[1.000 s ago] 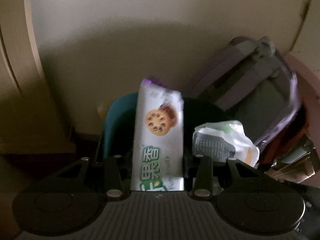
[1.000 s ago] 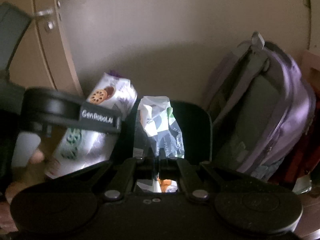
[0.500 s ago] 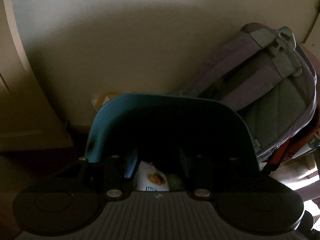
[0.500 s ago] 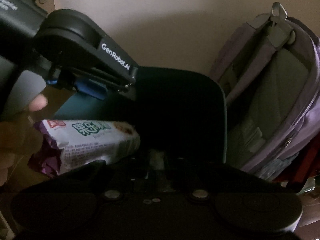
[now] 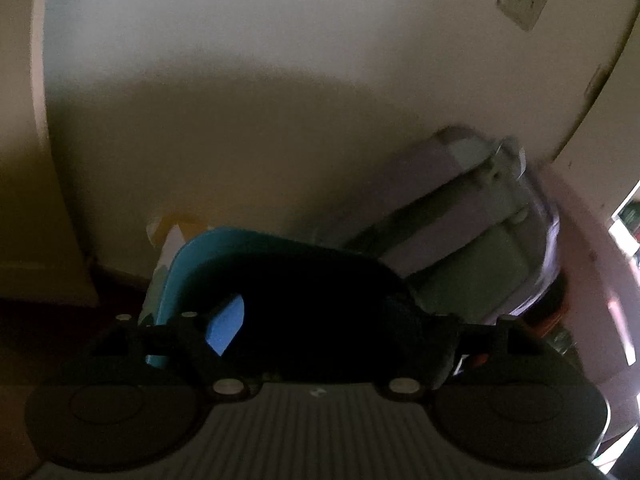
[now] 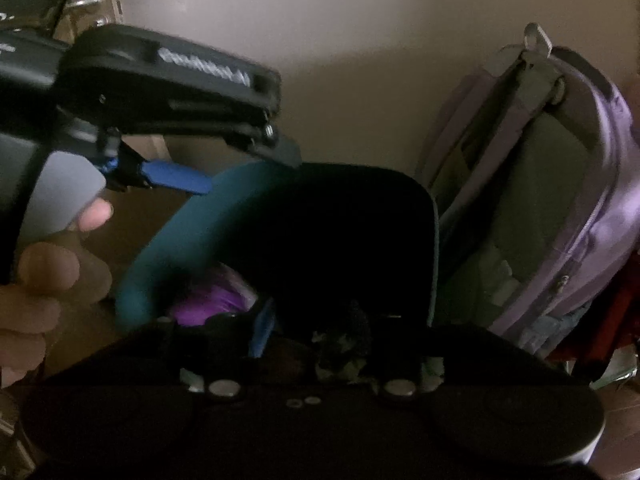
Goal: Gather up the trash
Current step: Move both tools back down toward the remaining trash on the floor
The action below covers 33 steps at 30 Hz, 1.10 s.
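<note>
A teal bin [image 6: 172, 248] with a dark inside stands against the wall. Just above its rim [image 5: 192, 256] my left gripper [image 5: 328, 332] hangs with its jaws opening wide and nothing between them. It also shows in the right wrist view as the left gripper [image 6: 244, 172], over the bin's left edge. The purple-and-white cookie wrapper [image 6: 216, 300] lies inside the bin. My right gripper [image 6: 332, 336] is at the bin's mouth with its jaws opening. A crumpled wrapper [image 6: 344, 344] sits loose between its fingers.
A purple and grey backpack [image 6: 560, 208] leans on the wall right of the bin, also seen as the backpack [image 5: 480, 232]. A person's hand [image 6: 40, 280] holds the left gripper. A door with a handle [image 6: 92, 0] is at the far left.
The cookie wrapper left my left gripper and dropped into the bin; that gripper opened wide and lifted. My right gripper's jaws parted around the crumpled wrapper over the bin.
</note>
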Tool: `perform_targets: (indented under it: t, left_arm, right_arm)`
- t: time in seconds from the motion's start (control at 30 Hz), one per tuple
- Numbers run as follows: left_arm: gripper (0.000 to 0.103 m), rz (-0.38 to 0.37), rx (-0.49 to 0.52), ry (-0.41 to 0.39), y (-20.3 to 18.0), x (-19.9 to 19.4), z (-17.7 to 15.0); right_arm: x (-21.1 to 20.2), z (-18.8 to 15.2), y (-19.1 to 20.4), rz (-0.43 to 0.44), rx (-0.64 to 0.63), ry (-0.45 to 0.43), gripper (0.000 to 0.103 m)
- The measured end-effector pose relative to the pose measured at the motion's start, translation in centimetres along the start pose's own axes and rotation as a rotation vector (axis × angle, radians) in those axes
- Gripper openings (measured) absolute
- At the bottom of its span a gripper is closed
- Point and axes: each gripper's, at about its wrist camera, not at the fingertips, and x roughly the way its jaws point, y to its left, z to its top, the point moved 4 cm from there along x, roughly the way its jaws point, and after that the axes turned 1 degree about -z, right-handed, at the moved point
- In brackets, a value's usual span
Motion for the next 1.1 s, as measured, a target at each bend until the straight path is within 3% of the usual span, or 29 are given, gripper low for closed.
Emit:
perform_targets:
  t: [0.23,0.6,0.9,1.1]
  left_arm:
    - [0.080,0.048,0.050,-0.046,-1.0,-4.5,-1.6]
    - [0.080,0.111,0.153,-0.063,-1.4,-13.1,-8.2]
    - [0.080,0.116,0.268,-0.033,-2.4,-17.8,-14.9]
    - [0.080,0.100,0.348,0.034,-2.3,-18.8,-19.8]
  right_arm:
    - [-5.1,-1.0,0.8,-0.004,-0.027,-0.035,0.047]
    - [-12.7,-5.0,2.9,0.012,-0.060,-0.067,0.054]
    - [-16.6,-9.9,4.0,0.030,-0.077,-0.053,0.063]
    - [-17.8,-13.7,4.0,0.064,-0.057,-0.030,0.072]
